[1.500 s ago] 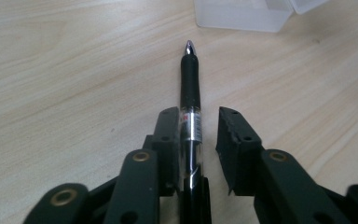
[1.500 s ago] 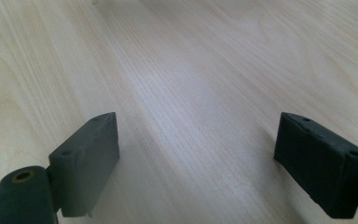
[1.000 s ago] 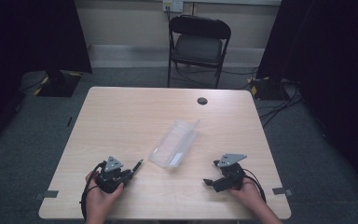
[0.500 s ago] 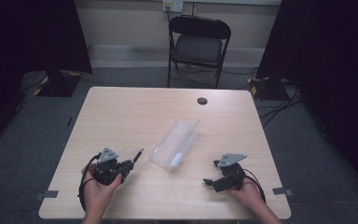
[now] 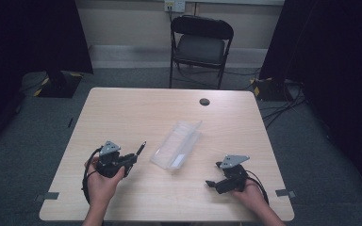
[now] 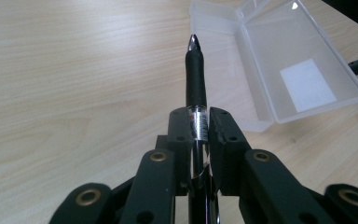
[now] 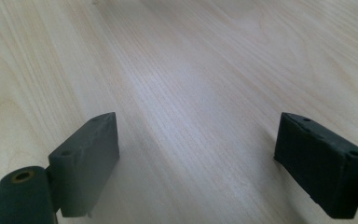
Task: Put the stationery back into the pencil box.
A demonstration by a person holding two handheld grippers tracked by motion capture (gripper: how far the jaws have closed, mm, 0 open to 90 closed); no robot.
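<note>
Firmly in left tool (image 6: pixel 198 140): pen (image 6: pixel 195 70).

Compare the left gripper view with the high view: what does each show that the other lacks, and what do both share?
Left gripper view alone: the pen's clear barrel clamped between the left gripper's jaws, its tip aimed past the case, and the white label inside the case. High view alone: the right gripper resting with jaws open, the folding chair, both hands. Shared: pen, open clear case, wooden table.

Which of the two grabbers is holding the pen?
The left gripper: its jaws are shut on the pen. The right gripper has wide-open jaws with nothing between them.
</note>
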